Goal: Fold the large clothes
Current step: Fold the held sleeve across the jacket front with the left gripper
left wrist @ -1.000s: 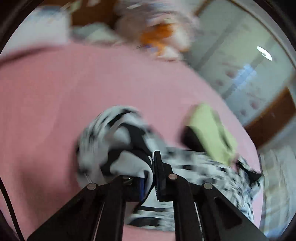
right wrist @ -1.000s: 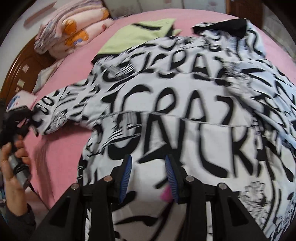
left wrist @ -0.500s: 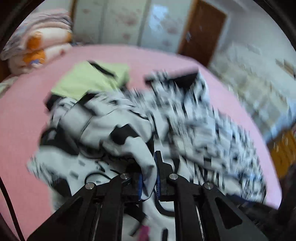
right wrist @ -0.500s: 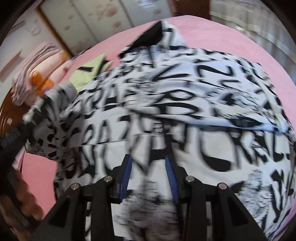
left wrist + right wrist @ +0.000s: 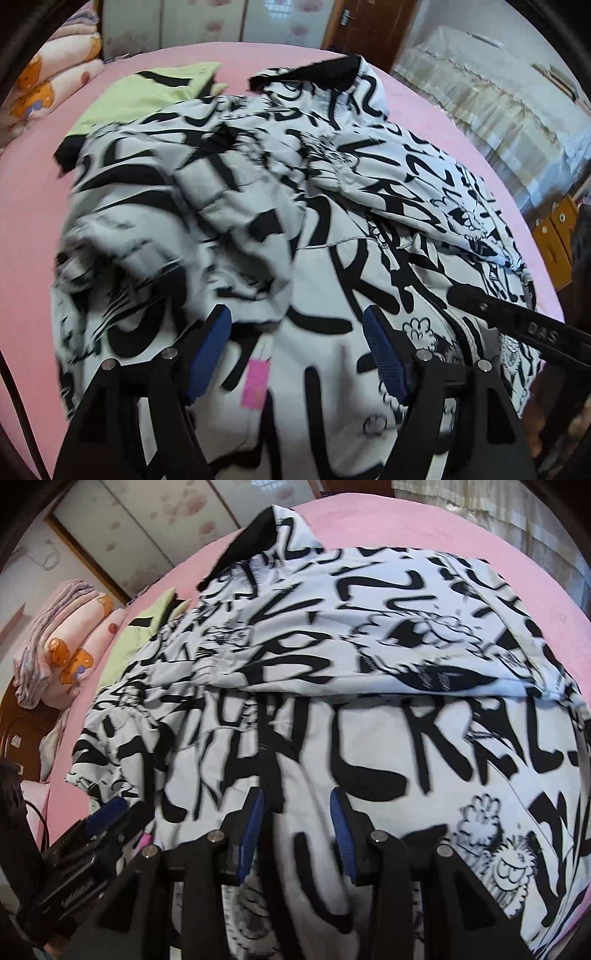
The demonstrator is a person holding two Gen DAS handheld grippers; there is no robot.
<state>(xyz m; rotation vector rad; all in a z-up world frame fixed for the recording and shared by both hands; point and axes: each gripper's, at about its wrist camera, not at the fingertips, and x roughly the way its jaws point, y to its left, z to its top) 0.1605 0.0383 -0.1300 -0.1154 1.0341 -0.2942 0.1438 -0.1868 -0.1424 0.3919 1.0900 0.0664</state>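
The black-and-white lettered jacket (image 5: 332,229) lies spread across the pink bed (image 5: 33,192), its black-lined hood (image 5: 314,75) at the far end and one sleeve (image 5: 207,221) bunched in a loose heap over the left side of the body. My left tongs (image 5: 295,350) have just been opening and now stand released above the near hem, with nothing pinched between them; a pink tag (image 5: 255,384) shows on the cloth just below. My right tongs (image 5: 295,830) hover over the zipper line (image 5: 266,760), jaws part open, and I see no fabric gripped, only cloth beneath them. A lime-green garment (image 5: 147,96) lies under the far left corner, with folded bedding (image 5: 62,642) beyond it.

The sleeve looks to me dropped rather than laid. To do this step well, I would flatten that heap so the sleeve runs straight along the body, smoothing wrinkles before any crosswise fold. I would also keep the pads clear of the zipper, which could snag.
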